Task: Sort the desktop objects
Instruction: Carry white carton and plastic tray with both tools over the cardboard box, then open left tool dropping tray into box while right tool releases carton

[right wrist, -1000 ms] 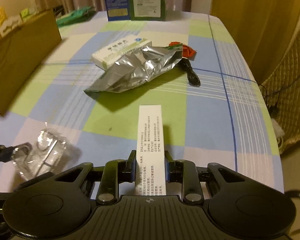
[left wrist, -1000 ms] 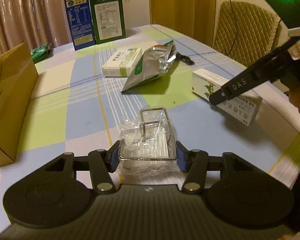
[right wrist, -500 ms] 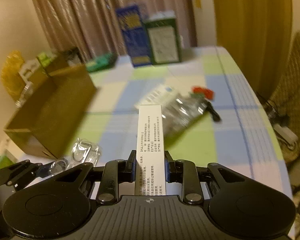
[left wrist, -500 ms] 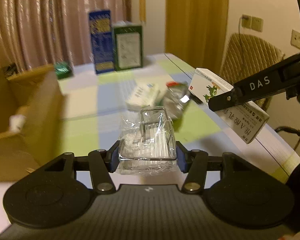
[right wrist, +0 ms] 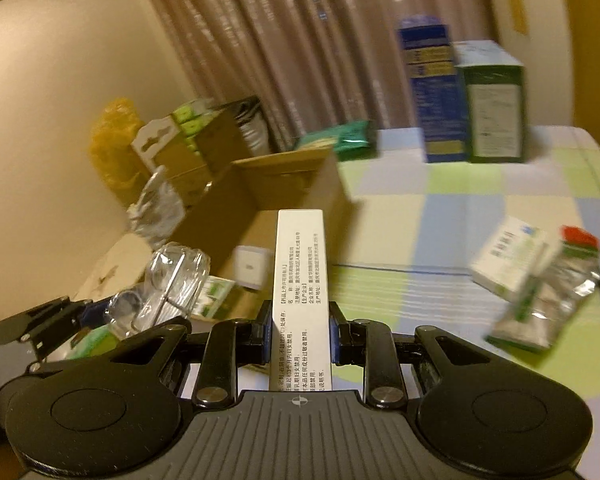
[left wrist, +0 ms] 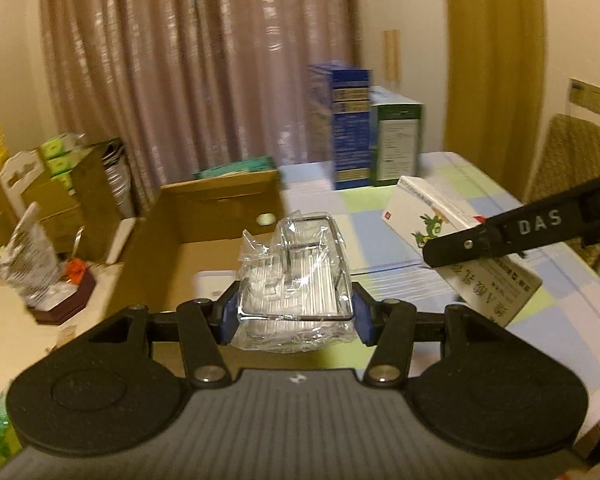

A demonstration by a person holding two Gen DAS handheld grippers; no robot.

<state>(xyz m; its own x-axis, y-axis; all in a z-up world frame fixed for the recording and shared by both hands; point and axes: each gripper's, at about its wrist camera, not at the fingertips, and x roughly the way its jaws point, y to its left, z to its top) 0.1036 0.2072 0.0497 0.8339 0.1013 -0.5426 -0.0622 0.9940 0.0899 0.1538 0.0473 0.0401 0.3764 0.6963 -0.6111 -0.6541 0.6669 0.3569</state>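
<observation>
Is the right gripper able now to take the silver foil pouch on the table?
Probably not: the right gripper is already shut on a white medicine box, so nothing can grip the foil pouch, which lies off to the side.

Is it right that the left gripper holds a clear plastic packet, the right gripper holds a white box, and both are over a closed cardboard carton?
Not quite: the cardboard carton is open, not closed. The left wrist view shows its inside, with a small white item lying there. The left gripper does hold the clear plastic packet, and the right gripper holds the white box.
</observation>
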